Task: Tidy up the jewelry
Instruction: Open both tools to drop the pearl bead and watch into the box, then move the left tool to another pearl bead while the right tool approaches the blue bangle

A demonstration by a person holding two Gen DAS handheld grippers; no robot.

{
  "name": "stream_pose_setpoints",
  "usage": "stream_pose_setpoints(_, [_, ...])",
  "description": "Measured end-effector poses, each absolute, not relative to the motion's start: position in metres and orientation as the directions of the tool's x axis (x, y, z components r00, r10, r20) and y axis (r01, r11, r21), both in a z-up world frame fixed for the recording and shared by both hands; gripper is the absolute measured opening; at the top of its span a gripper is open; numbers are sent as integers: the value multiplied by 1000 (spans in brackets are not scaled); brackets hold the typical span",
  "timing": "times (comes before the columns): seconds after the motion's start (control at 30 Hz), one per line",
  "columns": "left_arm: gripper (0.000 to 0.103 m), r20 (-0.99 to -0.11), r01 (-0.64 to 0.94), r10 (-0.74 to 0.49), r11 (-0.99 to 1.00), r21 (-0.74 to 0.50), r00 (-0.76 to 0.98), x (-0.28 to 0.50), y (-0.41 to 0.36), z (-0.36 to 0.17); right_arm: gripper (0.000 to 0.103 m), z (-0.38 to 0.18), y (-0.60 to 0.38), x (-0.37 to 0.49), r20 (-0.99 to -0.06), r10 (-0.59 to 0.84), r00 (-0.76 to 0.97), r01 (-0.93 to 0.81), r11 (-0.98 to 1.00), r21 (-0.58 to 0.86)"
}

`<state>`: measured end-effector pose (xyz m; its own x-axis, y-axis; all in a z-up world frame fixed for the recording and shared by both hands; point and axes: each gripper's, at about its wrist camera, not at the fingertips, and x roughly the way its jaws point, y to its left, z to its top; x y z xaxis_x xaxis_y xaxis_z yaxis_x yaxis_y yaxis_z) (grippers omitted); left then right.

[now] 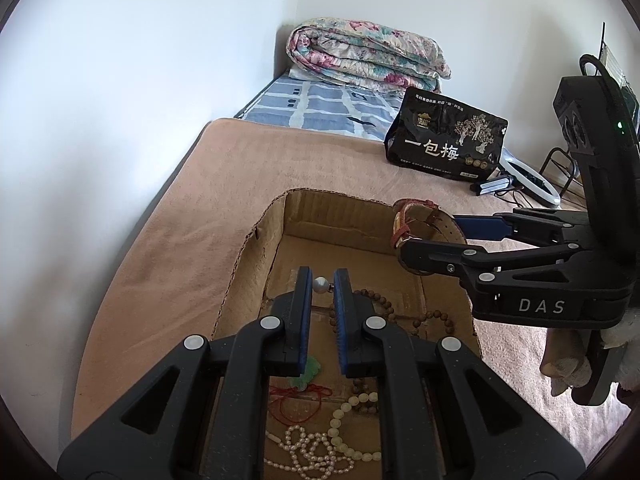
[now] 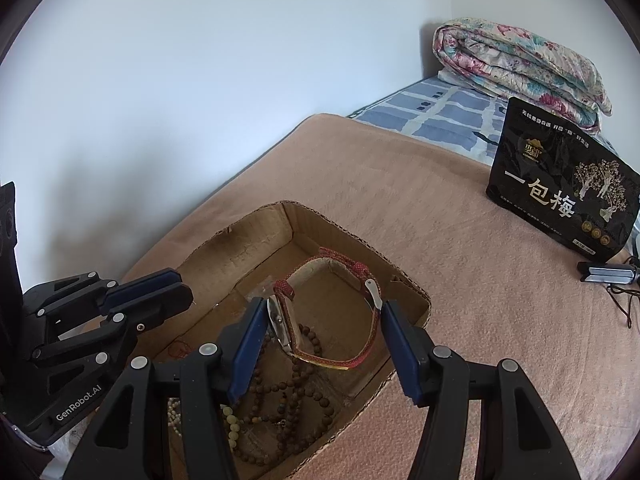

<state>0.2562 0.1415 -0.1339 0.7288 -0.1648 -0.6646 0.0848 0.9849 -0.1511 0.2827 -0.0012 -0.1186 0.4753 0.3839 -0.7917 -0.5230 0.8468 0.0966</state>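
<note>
An open cardboard box [image 1: 256, 248] [image 2: 224, 248] lies on a tan blanket. My left gripper [image 1: 323, 274] [image 2: 182, 285] hangs over it, shut on a small pearl piece [image 1: 320, 283] with a metal fitting. My right gripper [image 2: 325, 306] [image 1: 430, 236] is over the box's far right corner, shut on a red-strap watch [image 2: 340, 360] [image 1: 404, 224]; its case lies against the left pad and its buckle against the right one. On the box floor lie brown wooden beads [image 2: 288, 384] [image 1: 384, 304], a white pearl necklace [image 1: 308, 452], pale round beads [image 1: 340, 420] and a green pendant [image 1: 308, 376] on red cord.
The tan blanket [image 2: 460, 280] covers the bed around the box. A black snack bag [image 1: 444, 140] [image 2: 560, 200] stands at the back right, with a white ring light [image 1: 532, 180] and cables beside it. A folded floral quilt [image 1: 360, 52] lies at the far end. A white wall runs along the left.
</note>
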Motion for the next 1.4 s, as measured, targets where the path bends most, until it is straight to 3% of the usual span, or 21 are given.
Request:
stream_pose_setpoints(0.33, [9, -673, 71, -171, 982, -173, 720, 262, 146, -139, 63, -122, 2, 286, -796, 379, 472, -521, 848, 94])
stream_pose_setpoints(0.43, [9, -681, 63, -154, 986, -157, 716, 262, 145, -141, 71, -119, 2, 286, -789, 378, 485, -516, 852, 91])
stream_pose_setpoints(0.57, [10, -689, 58, -138, 989, -137, 712, 260, 143, -142, 71, -115, 0, 285, -782, 376, 497, -509, 856, 88])
stream_pose_setpoints(0.6, [11, -690, 57, -136, 989, -136, 711, 259, 143, -142, 71, -115, -1, 284, -782, 375, 498, -509, 857, 87])
stream_pose_setpoints(0.67, [28, -687, 57, -135, 989, -135, 714, 258, 143, -141, 71, -113, -2, 283, -781, 374, 501, -508, 857, 85])
stream_pose_setpoints(0.7, [29, -684, 57, -134, 989, -134, 717, 257, 142, -140, 71, -112, -3, 282, -780, 373, 502, -508, 857, 84])
stream_pose_setpoints(1.4, [29, -633, 87, -136, 990, -108, 762, 218, 120, -95, 73, -72, -27, 240, -745, 352, 566, -515, 857, 14])
